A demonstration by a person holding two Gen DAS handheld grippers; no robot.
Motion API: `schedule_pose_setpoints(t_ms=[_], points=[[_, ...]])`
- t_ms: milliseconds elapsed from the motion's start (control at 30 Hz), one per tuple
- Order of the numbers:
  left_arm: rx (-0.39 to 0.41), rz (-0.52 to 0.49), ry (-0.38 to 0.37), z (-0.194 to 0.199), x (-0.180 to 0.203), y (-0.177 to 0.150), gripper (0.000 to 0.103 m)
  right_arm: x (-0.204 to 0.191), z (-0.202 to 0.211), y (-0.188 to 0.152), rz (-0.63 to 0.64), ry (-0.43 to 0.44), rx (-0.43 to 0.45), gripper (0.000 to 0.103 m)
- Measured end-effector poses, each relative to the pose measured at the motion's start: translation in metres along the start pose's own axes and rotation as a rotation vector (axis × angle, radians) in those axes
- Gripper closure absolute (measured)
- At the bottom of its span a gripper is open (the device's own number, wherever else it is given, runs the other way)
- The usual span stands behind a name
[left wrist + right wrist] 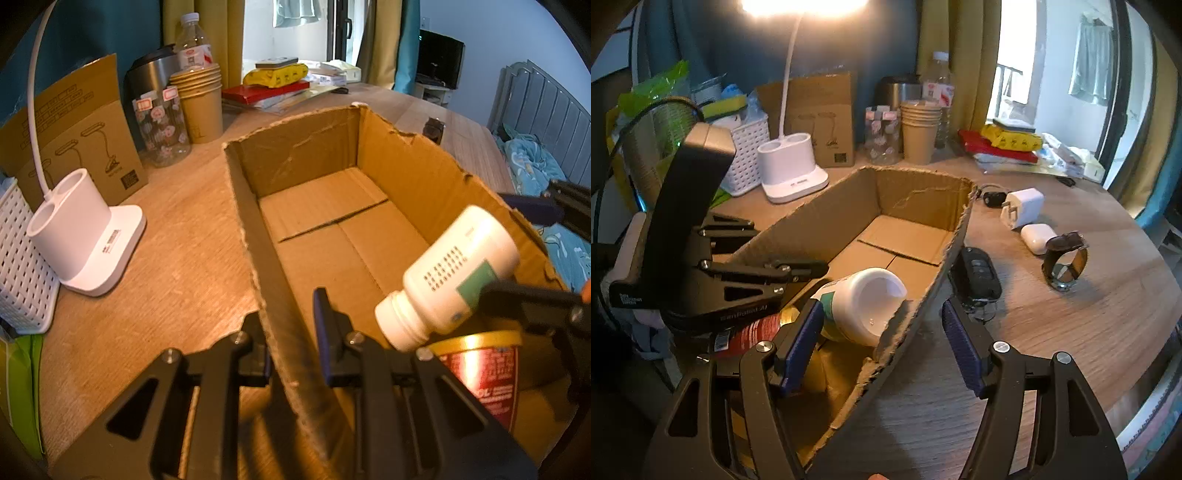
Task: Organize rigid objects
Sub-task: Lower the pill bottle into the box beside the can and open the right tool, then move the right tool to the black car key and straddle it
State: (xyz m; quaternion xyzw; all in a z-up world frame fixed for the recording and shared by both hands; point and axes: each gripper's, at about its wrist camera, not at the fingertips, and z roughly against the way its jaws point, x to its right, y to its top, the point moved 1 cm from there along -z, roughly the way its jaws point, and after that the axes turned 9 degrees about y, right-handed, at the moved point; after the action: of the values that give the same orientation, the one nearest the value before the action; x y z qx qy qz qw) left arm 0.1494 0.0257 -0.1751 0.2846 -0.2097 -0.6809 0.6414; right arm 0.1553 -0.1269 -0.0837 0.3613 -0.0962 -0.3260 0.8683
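Currently, setting: a wooden table [1071,332] holding an open cardboard box [406,173], viewed from two gripper-mounted cameras.
Left gripper [291,347]: its two fingers straddle the box's near-left wall, one outside and one inside; they look closed against the cardboard, pinching that wall.
Right gripper [882,347]: fingers spread wide apart, one inside the box and one outside, astride the box's right wall without squeezing it.
White bottle [454,273]: a white plastic bottle with a green label, tilted cap-down inside the box at about 4 o'clock in the left wrist view; a blue pad of the right gripper sits just beside it. Whether that pad touches the bottle cannot be told.
Red can [484,373]: a red can with a gold rim, lying in the box's near corner directly below the white bottle, at about 5 o'clock in the left view.
Box floor: the far half shows only bare cardboard flaps.
Car key [979,273]: black, on the table just outside the box's right wall, near the centre of the right wrist view.
Watch [1065,264]: dark strap, standing on its side, at about 3 o'clock in the right view.
Earbud case [1038,238] and white charger [1023,206]: close together, beyond the watch at about 2 o'clock.
Desk lamp base [88,236]: white, at 9 o'clock in the left view, beside a white basket [22,258].
Paper cups [199,107]: a stack at 11 o'clock, near a plastic water bottle [192,40].
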Motion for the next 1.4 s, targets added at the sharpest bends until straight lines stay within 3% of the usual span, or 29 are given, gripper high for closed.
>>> schedule_pose_setpoints(t_ms=[200, 300, 433, 500, 733, 933, 1400], points=[[0.0, 0.0, 0.0, 0.0, 0.0, 0.0, 0.084, 0.024, 0.018, 0.016, -0.094, -0.078, 0.115, 0.033], [0.0, 0.0, 0.0, 0.0, 0.0, 0.0, 0.084, 0.031, 0.005, 0.013, -0.09, -0.125, 0.043, 0.033], [0.0, 0.0, -0.001, 0.0, 0.0, 0.0, 0.084, 0.025, -0.007, 0.0, -0.063, -0.103, -0.03, 0.033], [0.0, 0.001, 0.005, 0.0, 0.0, 0.0, 0.084, 0.019, -0.01, -0.003, -0.026, -0.136, -0.052, 0.033], [0.0, 0.001, 0.007, 0.0, 0.0, -0.001, 0.084, 0.021, 0.0, -0.001, -0.038, -0.112, -0.007, 0.033], [0.0, 0.002, 0.006, 0.0, 0.0, 0.0, 0.084, 0.037, 0.026, 0.008, -0.105, -0.133, 0.128, 0.033], [-0.005, 0.014, 0.009, -0.002, -0.001, -0.002, 0.084, 0.074, 0.013, 0.007, -0.147, -0.153, 0.124, 0.033]])
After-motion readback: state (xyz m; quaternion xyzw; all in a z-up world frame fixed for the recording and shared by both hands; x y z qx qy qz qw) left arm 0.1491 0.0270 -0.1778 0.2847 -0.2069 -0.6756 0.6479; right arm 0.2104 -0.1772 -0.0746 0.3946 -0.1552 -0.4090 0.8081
